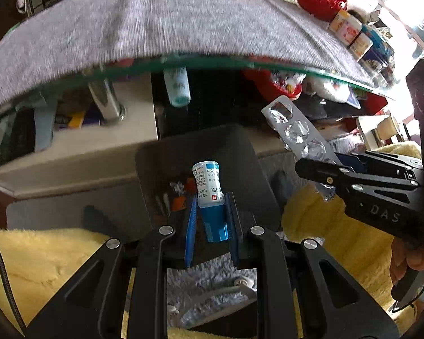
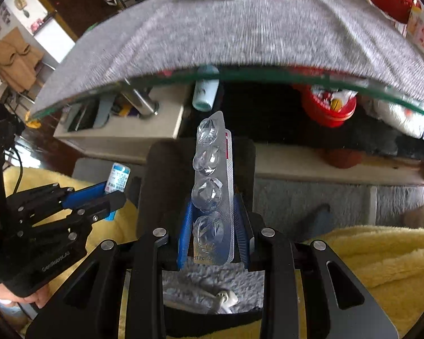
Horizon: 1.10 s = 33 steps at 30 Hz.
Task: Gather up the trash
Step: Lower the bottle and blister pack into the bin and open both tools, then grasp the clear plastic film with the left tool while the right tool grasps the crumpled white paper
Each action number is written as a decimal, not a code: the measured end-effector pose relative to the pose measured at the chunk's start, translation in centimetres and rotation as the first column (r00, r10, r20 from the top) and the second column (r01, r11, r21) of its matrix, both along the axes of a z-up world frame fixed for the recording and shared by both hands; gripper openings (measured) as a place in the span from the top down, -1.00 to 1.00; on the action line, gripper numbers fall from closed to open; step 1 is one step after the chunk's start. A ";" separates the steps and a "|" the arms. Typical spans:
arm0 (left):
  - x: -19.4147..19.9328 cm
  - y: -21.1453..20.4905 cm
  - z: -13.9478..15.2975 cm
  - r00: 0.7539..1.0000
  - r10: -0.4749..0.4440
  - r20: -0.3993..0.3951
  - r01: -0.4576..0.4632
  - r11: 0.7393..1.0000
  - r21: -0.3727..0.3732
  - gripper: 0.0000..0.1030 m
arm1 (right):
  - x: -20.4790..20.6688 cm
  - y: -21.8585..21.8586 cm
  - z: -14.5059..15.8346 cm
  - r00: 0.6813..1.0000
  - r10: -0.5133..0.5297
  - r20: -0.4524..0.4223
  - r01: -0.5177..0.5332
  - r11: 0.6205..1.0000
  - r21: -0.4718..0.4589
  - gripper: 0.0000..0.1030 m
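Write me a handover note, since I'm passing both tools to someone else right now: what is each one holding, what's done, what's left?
Left tool: shut on a small medicine bottle, blue cap down between the pads.
Right tool: shut on an emptied blister pack, standing upright.
Both hang over the dark bin below the glass table edge; some scraps already lie inside.
Done: both items picked up.
Left: release both into the bin.

Two close wrist fisheyes, steeply downward over the dark bin (image 1: 155, 158) (shared, with the glass table (image 2: 268, 76)).
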<state>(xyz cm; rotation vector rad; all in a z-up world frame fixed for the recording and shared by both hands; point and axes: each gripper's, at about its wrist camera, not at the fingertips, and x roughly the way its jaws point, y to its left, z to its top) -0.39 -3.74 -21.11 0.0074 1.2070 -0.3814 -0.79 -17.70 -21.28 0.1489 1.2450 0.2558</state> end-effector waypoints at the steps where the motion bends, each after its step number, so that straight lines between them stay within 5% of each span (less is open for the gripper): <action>1: 0.0 0.0 -0.4 1.000 0.001 -0.008 -0.001 1.000 0.000 0.65 | 0.2 0.1 -0.5 1.000 0.000 -0.012 0.000 1.000 -0.002 0.43; 16: 1.4 0.2 -3.5 0.996 0.007 -0.088 -0.007 1.000 -0.004 0.63 | 2.6 1.1 -3.6 0.996 -0.009 -0.093 0.008 1.000 -0.010 0.39; 18: 1.5 0.2 -3.5 0.995 0.010 -0.097 -0.010 1.000 -0.002 0.45 | 2.9 1.1 -3.5 0.996 -0.010 -0.094 0.009 1.000 -0.008 0.30; 20: 1.6 0.2 -3.6 0.995 0.011 -0.098 -0.011 1.000 -0.006 0.37 | 3.0 1.0 -3.4 0.996 -0.013 -0.089 0.013 1.000 -0.007 0.01; 24: 1.8 0.6 -3.4 0.995 0.021 -0.093 -0.021 1.000 0.000 0.06 | 3.3 0.5 -2.8 0.997 -0.033 -0.074 0.032 0.999 -0.014 -0.05; 28: 2.0 1.2 -2.5 0.997 0.034 -0.071 -0.033 0.999 0.013 -0.18 | 3.7 -0.5 -1.5 0.997 -0.064 -0.037 0.063 0.997 -0.034 -0.40; 33: 2.6 1.8 0.2 0.999 0.045 -0.010 -0.044 0.999 0.024 -0.71 | 4.2 -1.9 1.2 0.995 -0.093 0.023 0.093 0.996 -0.004 -0.73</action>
